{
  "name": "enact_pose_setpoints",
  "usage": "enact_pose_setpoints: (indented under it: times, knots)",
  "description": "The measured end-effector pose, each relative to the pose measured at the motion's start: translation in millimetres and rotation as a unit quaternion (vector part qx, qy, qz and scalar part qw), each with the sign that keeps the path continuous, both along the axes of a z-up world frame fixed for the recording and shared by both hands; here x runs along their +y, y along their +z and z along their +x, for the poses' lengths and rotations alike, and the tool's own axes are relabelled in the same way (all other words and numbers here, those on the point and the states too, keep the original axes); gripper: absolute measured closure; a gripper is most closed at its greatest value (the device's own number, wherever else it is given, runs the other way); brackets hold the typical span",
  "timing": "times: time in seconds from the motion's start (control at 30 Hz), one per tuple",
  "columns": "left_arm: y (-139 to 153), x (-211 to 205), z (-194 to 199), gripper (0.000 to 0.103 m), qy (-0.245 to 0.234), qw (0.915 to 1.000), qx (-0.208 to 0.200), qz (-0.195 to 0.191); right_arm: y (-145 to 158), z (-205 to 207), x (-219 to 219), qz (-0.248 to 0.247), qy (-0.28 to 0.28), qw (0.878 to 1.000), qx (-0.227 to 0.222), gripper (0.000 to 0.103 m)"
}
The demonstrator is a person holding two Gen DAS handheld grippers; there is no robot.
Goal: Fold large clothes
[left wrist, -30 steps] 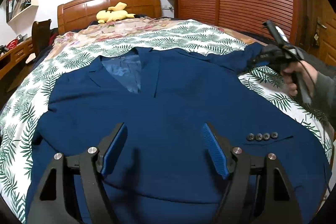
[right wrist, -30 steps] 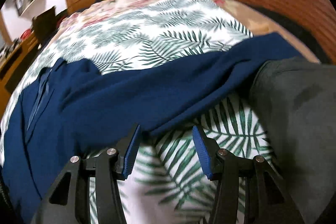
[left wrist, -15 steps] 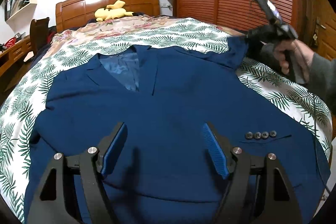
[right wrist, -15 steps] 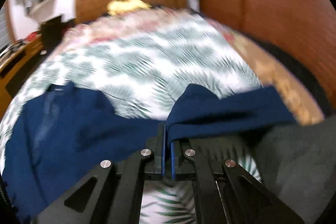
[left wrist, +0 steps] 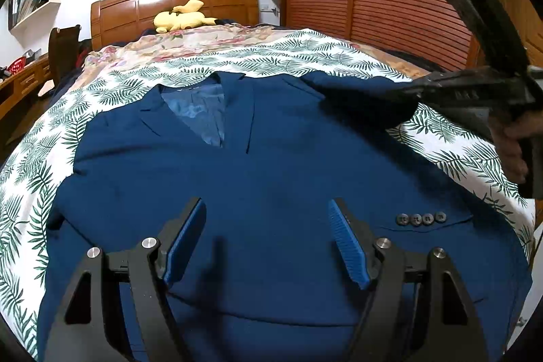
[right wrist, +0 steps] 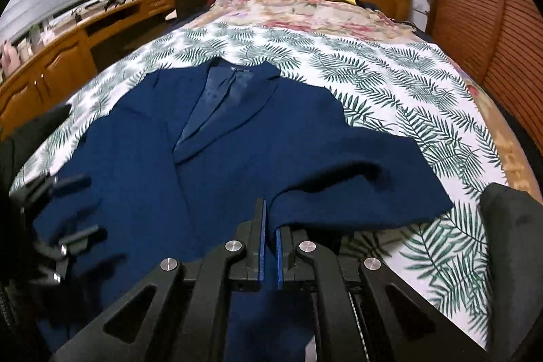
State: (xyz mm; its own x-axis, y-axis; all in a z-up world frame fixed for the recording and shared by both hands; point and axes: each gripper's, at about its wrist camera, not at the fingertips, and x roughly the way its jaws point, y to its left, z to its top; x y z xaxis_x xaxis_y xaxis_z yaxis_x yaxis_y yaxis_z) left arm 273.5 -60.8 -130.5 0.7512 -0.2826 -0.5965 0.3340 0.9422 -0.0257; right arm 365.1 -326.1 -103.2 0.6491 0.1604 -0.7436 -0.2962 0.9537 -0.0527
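A: What changed?

B: The right gripper (right wrist: 269, 246), spread beside the sleeve (right wrist: 356, 192) a second ago, is now pinching its edge and has swung it in over the jacket (left wrist: 271, 192).

A: So the fold's begun?

B: I'd say so. The left gripper (left wrist: 268, 243) hovers spread above the hem, the navy jacket flat, face-up on the bedspread (left wrist: 441, 138) ahead of it

Bed (left wrist: 451, 145) with leaf-print sheet carries blue jacket (left wrist: 271, 192) and yellow plush (left wrist: 183, 19).

One jacket (left wrist: 271, 192) (four buttons (left wrist: 420, 218)), two claws (left wrist: 266, 243).
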Motion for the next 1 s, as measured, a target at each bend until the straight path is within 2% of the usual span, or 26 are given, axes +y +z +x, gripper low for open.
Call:
enact_pose_setpoints:
  times: [0.17,0.23,0.37,0.4,0.6,1.0]
  knots:
    - [0.9,-0.8,0.3,0.028,-0.001,1.0000,-0.002,0.003,9.2,-14.6,-7.2,0.001,-0.014,1.000,-0.013,0.096]
    - [0.9,-1.0,-0.2,0.028,-0.001,1.0000,-0.002,0.004,15.2,-25.4,-5.8,0.002,-0.022,1.000,-0.018,0.092]
    - [0.9,-1.1,-0.6,0.028,0.000,1.0000,-0.005,0.007,20.2,-42.2,-15.4,-0.002,-0.050,0.998,-0.036,0.055]
    - [0.9,-1.2,-0.9,0.028,0.000,1.0000,-0.005,0.008,20.1,-42.0,-21.4,-0.003,-0.059,0.998,-0.036,0.053]
    - [0.7,-1.3,-0.8,0.028,0.001,1.0000,-0.005,0.008,8.4,-19.5,-46.3,-0.022,-0.111,0.993,-0.032,0.053]
    - [1.5,-1.3,-2.3,0.028,0.001,0.9999,-0.008,0.011,-16.0,34.8,-84.6,0.023,-0.193,0.981,0.004,0.050]
